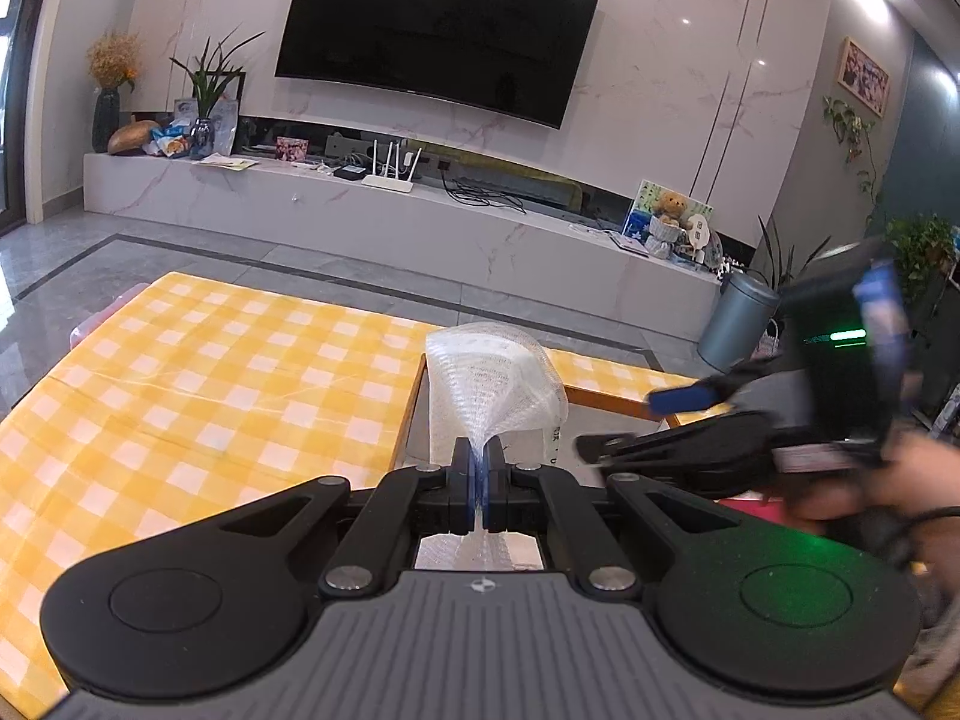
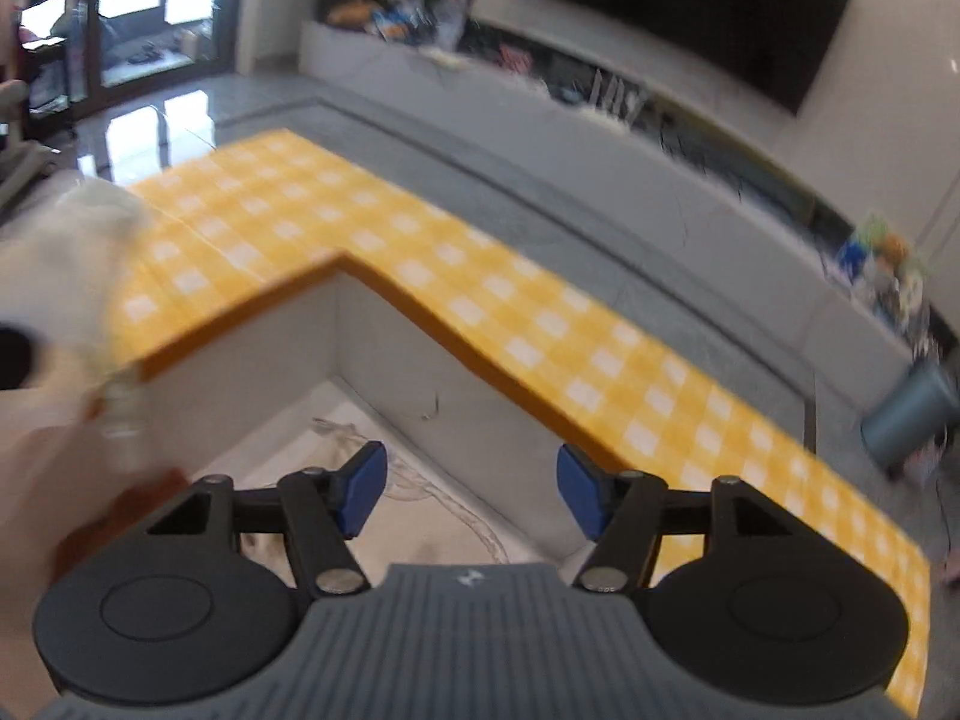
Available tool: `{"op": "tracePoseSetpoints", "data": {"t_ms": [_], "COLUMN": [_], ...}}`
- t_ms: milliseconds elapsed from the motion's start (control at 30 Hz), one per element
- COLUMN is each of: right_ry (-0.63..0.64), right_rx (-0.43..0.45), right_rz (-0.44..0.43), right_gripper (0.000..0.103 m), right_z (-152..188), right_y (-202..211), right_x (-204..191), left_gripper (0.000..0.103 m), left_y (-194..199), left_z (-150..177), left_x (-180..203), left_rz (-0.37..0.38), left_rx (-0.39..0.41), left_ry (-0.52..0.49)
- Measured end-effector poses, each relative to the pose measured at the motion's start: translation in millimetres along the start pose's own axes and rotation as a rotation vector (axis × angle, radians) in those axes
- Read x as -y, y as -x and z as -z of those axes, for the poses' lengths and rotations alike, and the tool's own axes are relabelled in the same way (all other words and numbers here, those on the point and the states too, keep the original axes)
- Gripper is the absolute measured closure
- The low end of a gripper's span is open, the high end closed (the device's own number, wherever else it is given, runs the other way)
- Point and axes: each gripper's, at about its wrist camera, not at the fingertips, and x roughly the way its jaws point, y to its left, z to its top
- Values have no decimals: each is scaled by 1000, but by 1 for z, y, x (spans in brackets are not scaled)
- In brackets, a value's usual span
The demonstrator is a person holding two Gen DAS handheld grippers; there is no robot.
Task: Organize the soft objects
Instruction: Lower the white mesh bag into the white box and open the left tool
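Bubble wrap (image 1: 492, 384), a clear bunched sheet, hung pinched in the left gripper (image 1: 478, 480), whose jaws were clamped tight on its gathered lower part, over the gap beside the yellow checked table (image 1: 198, 372). Just to its right the right gripper (image 2: 470, 495) stood with jaws apart and nothing between them, above a white recess (image 2: 288, 372) in the table holding pale cloth (image 2: 420, 528).
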Motion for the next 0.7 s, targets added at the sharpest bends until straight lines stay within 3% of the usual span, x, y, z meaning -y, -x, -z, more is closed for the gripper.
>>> {"op": "tracePoseSetpoints", "data": {"t_ms": [167,333,500,700], "right_ry": [2,-120,-205,-389], "right_rx": [112,181,191,202], "right_rz": [29,30,33,41], "right_gripper": [26,23,23,28], "right_z": [16,50,90,123], "right_y": [69,122,144,145], "right_x": [17,48,73,108], "left_gripper": [101,101,101,101], "left_y": [-6,-24,-45,-81], "left_z": [-1,-4,-6,-6], "left_x": [17,35,52,47], "left_rz": [-31,-51,-83,-151], "left_rx": [15,24,14,-86], "left_ry": [-38,-22,-76,-83]}}
